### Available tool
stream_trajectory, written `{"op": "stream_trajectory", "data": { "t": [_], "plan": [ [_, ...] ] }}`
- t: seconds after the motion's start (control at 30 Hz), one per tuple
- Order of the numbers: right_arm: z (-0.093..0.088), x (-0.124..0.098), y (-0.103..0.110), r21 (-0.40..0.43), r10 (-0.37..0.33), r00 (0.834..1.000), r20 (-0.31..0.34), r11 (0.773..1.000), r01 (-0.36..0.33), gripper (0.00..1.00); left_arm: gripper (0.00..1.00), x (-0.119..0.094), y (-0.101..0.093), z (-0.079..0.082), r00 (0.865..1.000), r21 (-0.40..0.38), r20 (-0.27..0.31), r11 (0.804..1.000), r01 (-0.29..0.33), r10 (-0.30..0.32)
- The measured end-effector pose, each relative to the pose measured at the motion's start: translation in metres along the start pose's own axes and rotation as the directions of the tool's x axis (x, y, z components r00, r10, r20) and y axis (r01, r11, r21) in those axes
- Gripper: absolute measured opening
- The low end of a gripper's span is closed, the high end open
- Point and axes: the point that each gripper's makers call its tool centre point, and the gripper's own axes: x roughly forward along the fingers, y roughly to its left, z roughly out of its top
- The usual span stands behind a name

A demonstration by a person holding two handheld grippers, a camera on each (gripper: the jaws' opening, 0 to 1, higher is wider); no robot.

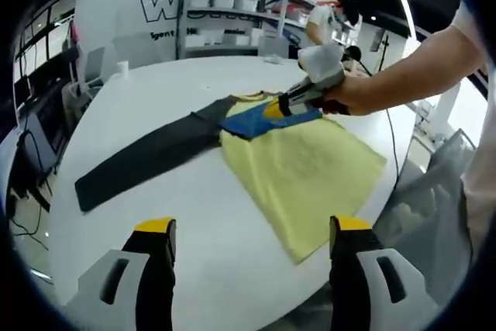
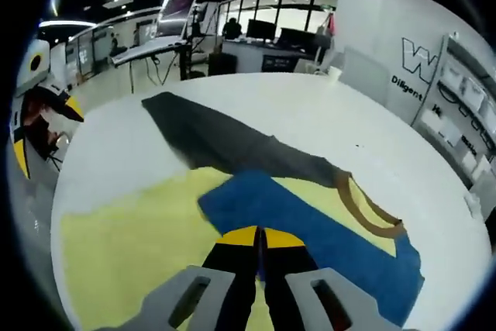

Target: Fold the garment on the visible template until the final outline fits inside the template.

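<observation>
A yellow garment (image 1: 302, 172) with a blue sleeve (image 1: 263, 119) and a dark sleeve (image 1: 147, 159) lies flat on a round white table (image 1: 194, 269), body toward the near edge, dark sleeve stretched out across the tabletop. No separate template outline can be made out.

The right gripper (image 2: 259, 239) has its jaws pressed together on the blue sleeve, pinching the cloth where it lies folded over the yellow body; in the left gripper view it (image 1: 277, 106) is seen held low over the table by a hand (image 1: 353, 92) with the forearm reaching in from the side. The brown collar (image 2: 364, 211) lies just beyond the pinch.

The left gripper (image 1: 253, 238) hovers above the near table edge, jaws spread, holding nothing.

The cloth looks thin, light and limp: it should drape and crease easily and slide on the smooth top. Edges, cuffs and hem corners appear the best places to grip, with the dark sleeve's far end the likely next hold.
</observation>
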Motion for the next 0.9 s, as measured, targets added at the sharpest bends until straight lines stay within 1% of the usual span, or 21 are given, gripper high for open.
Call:
{"op": "stream_trajectory", "data": {
  "t": [0.03, 0.13, 0.27, 0.43, 0.67, 0.9],
  "plan": [
    [-0.005, -0.006, -0.01, 0.021, -0.011, 1.0, 0.006, 1.0, 0.011, 0.0, 0.85, 0.001, 0.0, 0.0, 1.0, 0.002, -0.002, 1.0, 0.002, -0.002],
    [-0.019, -0.018, -0.032, 0.047, -0.047, 0.999, -0.004, 0.998, 0.047, 0.0, 0.85, 0.002, 0.0, 0.002, 1.0, 0.005, 0.0, 1.0, 0.004, -0.004],
    [-0.038, -0.033, -0.058, 0.092, -0.088, 0.996, -0.009, 0.992, 0.088, 0.0, 0.85, 0.004, -0.001, 0.003, 1.0, 0.008, -0.004, 1.0, 0.007, -0.007],
    [-0.057, -0.047, -0.078, 0.118, -0.122, 0.992, -0.02, 0.985, 0.123, 0.0, 0.85, 0.007, -0.002, 0.004, 1.0, 0.013, -0.01, 1.0, 0.011, -0.011],
    [-0.083, -0.059, -0.095, 0.153, -0.146, 0.988, -0.054, 0.976, 0.153, 0.02, 0.86, 0.008, -0.002, 0.003, 1.0, 0.016, -0.018, 1.0, 0.01, -0.009],
    [-0.101, -0.063, -0.099, 0.142, -0.146, 0.985, -0.09, 0.977, 0.157, 0.05, 0.86, 0.009, -0.002, 0.003, 1.0, 0.015, -0.027, 1.0, 0.009, -0.009]
  ]
}}
